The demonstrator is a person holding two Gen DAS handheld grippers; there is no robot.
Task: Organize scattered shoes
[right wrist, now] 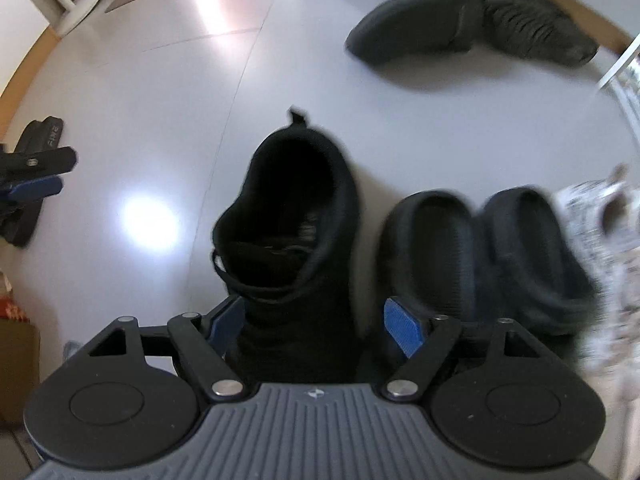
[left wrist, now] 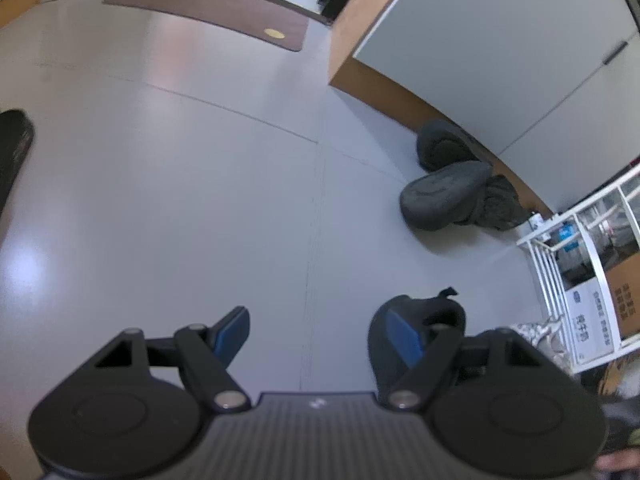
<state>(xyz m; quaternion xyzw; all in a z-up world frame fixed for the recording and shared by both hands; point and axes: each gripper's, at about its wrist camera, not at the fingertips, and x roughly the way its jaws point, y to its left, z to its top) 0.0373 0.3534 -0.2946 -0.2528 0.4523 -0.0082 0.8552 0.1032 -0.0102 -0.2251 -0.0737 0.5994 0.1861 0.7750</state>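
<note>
Lining shoes up on the floor: black sneaker (right wrist: pixel 288 216) is set beside the slipper pair (right wrist: pixel 492 256); right tool (right wrist: pixel 316 320) is spread apart, straddling it unclamped; left tool (left wrist: pixel 316 332) is apart, empty; grey slippers (left wrist: pixel 440 196) are left scattered by the cabinet (left wrist: pixel 500 52)

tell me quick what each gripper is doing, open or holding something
left gripper: open, holding nothing
right gripper: open, astride the black sneaker, pads off it
</note>
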